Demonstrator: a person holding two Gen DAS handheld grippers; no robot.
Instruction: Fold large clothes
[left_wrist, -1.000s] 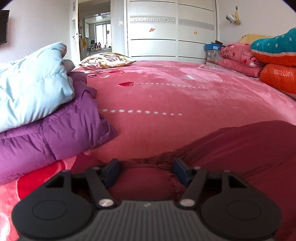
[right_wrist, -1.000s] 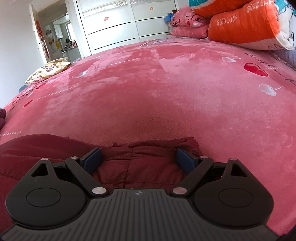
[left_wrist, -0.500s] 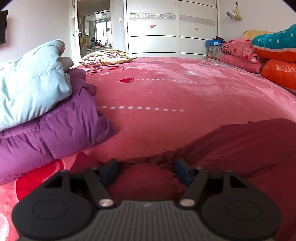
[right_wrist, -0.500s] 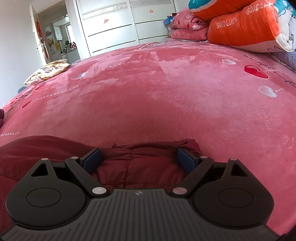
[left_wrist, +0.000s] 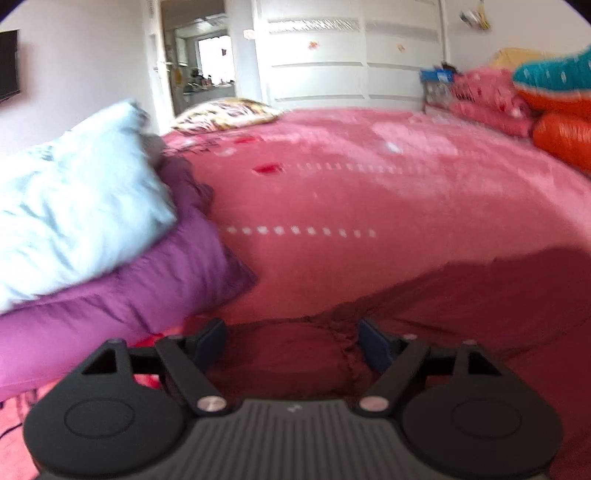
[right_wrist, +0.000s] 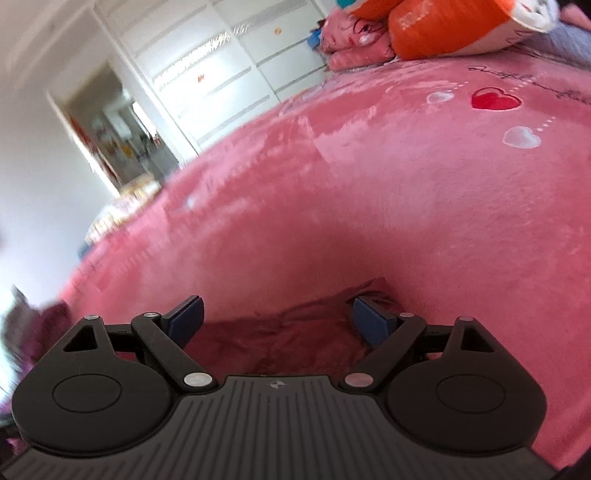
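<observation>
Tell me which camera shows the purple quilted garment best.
The left wrist view. There the purple quilted garment fills the left side, lying on the pink bedspread under a pale blue padded piece. The right wrist view catches only a blurred purple scrap at its left edge.

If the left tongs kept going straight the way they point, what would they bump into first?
Probably the dark red garment lying between the opening left tongs; they point downward at it. Just past its edge lies the pink bedspread. Blur makes the depth uncertain.
</observation>
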